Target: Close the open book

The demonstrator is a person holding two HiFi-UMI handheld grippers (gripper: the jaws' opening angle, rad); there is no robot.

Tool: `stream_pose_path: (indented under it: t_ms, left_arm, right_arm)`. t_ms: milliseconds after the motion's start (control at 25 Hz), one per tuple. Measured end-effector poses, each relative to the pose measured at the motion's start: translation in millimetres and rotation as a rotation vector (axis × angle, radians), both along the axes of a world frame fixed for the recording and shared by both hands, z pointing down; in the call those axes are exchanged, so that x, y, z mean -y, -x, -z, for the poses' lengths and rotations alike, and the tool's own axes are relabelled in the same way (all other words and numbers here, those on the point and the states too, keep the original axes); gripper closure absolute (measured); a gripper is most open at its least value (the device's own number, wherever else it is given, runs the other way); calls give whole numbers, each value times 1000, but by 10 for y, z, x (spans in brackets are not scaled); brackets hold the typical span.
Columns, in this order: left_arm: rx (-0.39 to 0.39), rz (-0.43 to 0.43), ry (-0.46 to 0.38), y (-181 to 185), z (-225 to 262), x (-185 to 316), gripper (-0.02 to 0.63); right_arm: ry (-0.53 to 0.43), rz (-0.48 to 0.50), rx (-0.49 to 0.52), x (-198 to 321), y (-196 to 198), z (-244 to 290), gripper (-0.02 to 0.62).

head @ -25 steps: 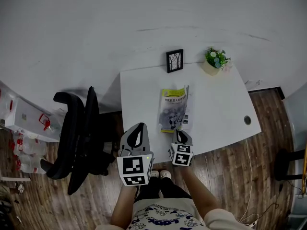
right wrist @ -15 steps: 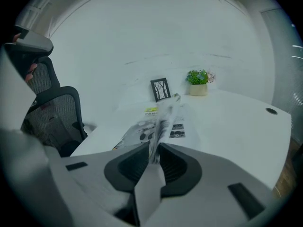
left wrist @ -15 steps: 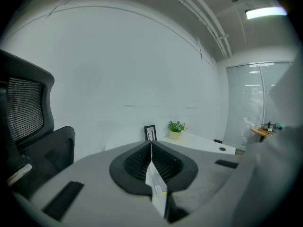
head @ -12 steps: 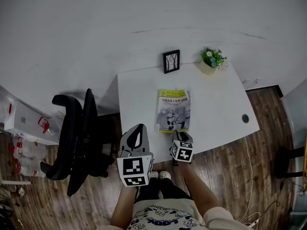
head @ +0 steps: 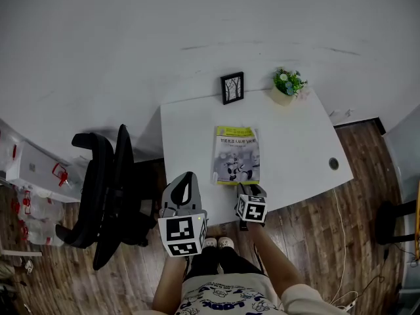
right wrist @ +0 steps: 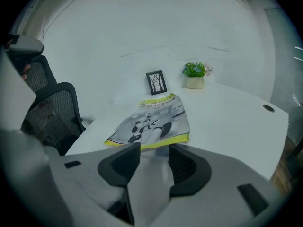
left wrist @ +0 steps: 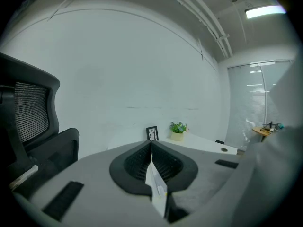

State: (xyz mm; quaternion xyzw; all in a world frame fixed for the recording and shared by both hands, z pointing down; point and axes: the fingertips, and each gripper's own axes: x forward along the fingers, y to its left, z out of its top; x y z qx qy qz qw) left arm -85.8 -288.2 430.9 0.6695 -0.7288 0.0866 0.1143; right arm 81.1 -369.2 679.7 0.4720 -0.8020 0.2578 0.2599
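- Head view: the book (head: 236, 155) lies shut, front cover up, on the middle of the white desk (head: 308, 143). Its near edge is just beyond the right gripper (head: 250, 189).
- Step in hand, as I judge it: the closing looks done and the right gripper is releasing. Its jaws have just been opening and now stand apart. Only bare desk shows between them, with the book's edge just ahead of the tips.
- Left gripper (head: 186, 178) hangs off the desk's near left side, beside a black office chair (head: 105, 189). Its jaws are pressed together on nothing.
- Next move, probably: draw the right gripper back without snagging the cover.
- Book's look: a thin paperback with a grey cover illustration and yellow-green bands at top and bottom. The soft cover seems to bow slightly.
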Motion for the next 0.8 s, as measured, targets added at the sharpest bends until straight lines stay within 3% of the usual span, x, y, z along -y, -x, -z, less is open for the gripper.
stream_pose_path:
  t_ms: [320,560,800]
  left_arm:
    - [-6,-6,-18,-18,49,36,582]
    - [-8,-6,-43,-33,146,80,583]
    - [9,6,-80,-8,295,118,583]
  right_arm:
    - [-30,-87,-48,-21,-261,137,367]
    - [-252,-105,-40,104,-395,817,365]
    - [-461,-86,60,196,-309,1734,367]
